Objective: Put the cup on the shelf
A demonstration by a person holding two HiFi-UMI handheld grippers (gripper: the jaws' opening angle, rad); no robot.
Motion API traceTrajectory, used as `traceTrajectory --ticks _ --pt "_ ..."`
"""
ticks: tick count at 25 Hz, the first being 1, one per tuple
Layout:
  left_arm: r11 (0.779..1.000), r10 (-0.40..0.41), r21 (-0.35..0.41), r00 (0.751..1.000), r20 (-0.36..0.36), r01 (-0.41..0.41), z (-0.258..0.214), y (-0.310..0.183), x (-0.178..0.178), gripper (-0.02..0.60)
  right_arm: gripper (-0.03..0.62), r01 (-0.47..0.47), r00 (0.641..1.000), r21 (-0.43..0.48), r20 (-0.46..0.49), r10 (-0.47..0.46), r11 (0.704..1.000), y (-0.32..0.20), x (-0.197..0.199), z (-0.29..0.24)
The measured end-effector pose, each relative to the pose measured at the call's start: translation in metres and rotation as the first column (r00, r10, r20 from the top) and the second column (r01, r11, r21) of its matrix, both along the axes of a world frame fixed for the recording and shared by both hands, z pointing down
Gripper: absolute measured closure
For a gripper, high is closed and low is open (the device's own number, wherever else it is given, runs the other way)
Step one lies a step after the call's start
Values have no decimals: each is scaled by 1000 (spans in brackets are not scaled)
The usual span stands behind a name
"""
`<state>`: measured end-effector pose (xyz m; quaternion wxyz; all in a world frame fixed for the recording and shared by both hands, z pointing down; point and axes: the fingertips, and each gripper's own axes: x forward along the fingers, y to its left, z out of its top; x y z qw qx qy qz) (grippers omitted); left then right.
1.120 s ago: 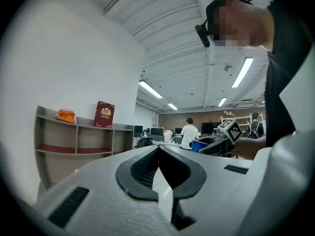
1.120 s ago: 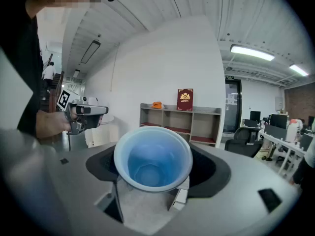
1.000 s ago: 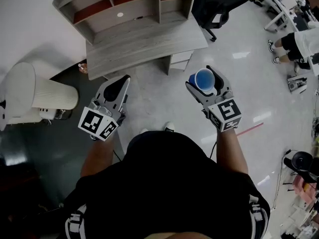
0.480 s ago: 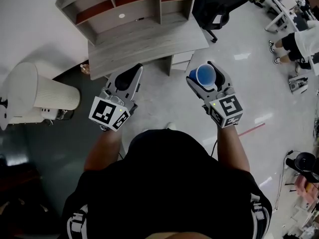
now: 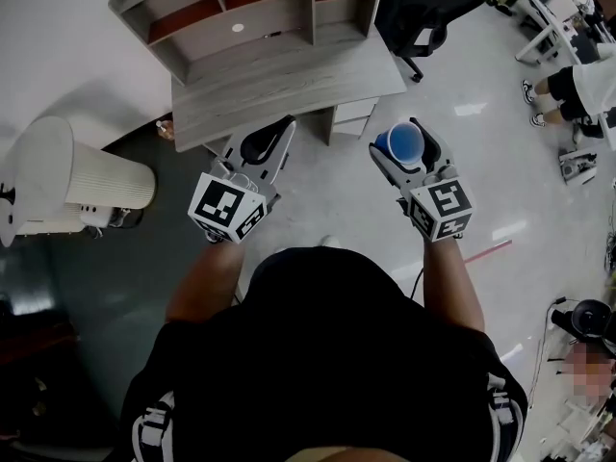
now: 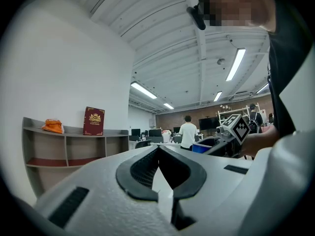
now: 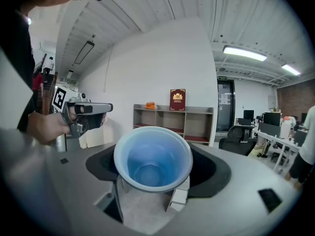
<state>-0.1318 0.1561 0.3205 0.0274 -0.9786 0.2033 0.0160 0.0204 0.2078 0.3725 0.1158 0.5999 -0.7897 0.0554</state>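
A blue cup (image 5: 400, 143) sits upright between the jaws of my right gripper (image 5: 405, 148), which is shut on it; in the right gripper view the cup (image 7: 152, 158) shows its open mouth. My left gripper (image 5: 271, 141) is shut and empty, its jaws meeting at the tip (image 6: 158, 148). The grey shelf unit (image 5: 252, 12) stands on a grey desk (image 5: 279, 85) ahead of both grippers, at the top of the head view. In the right gripper view the shelf (image 7: 173, 123) lies beyond the cup, with a red book (image 7: 177, 100) and an orange object (image 7: 150, 105) on top.
A black office chair (image 5: 422, 10) stands right of the desk. A white fan-like appliance (image 5: 72, 183) sits at the left. A seated person (image 5: 577, 85) is at the far right. A red line (image 5: 483, 249) marks the glossy floor.
Both grippers have moved forward toward the desk; the left one moved furthest, up and to the right. The cup stays held in the right gripper.
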Motion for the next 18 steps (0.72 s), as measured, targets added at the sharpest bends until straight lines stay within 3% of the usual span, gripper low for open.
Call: traceTrajectory --ticks 18 --pt "998 -66 11 998 21 66 6 -23 27 563 214 0 1000 -6 -2 0 1000 -19 39 7"
